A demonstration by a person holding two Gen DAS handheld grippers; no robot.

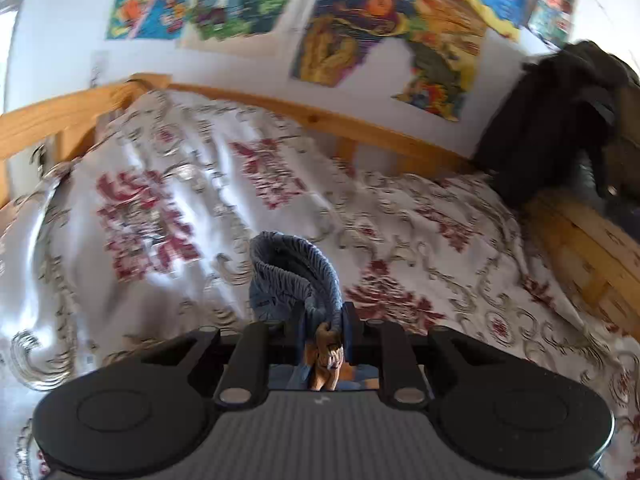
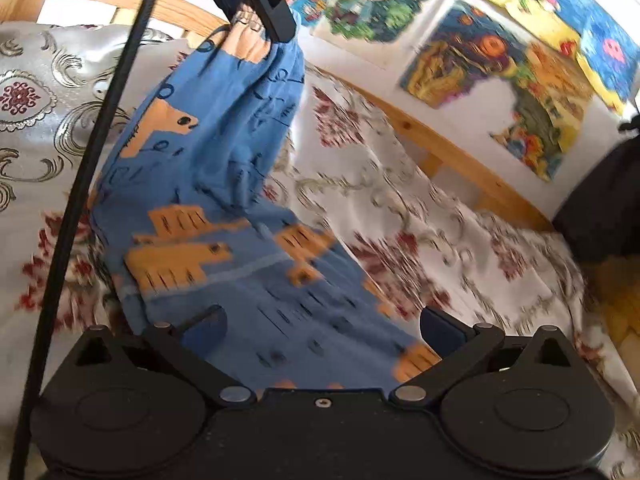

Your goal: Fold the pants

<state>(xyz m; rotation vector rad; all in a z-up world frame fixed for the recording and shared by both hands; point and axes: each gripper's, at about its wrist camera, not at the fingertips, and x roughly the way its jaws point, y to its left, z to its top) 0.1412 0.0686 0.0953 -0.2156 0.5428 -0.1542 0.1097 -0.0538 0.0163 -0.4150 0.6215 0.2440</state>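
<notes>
One bed fills both views, dressed in a shiny pale bedspread (image 1: 168, 184) patterned with dark red blossoms and grey-gold scrolls, rumpled into soft ridges. Behind the bedspread runs a pale wooden bed frame (image 1: 360, 128), with a rail along the back and another piece showing to the bedspread's right. Above the frame is a white wall carrying posters (image 1: 384, 36), at least five bright cartoon sheets, overlapping at angles; blur hides the details. A dark garment (image 1: 560, 120) is heaped at the frame's right end.

One pair of pants (image 2: 224, 216) here, blue with orange animal shapes and small dark marks. The left gripper (image 1: 326, 320) has its fingers pressed together on a bunched bit of them, and the gathered elastic waistband curls up above the bedspread just ahead of the fingers. From the right wrist, that same gripper appears high over the bedspread with the pants hanging from it, draping down onto the cover. The right gripper (image 2: 324, 320) is spread wide, low over the bedspread, with the lower stretch of the pants lying between its two fingers; neither pad visibly pinches the cloth. A black cable (image 2: 92, 168) crosses the bedspread's left side diagonally.
</notes>
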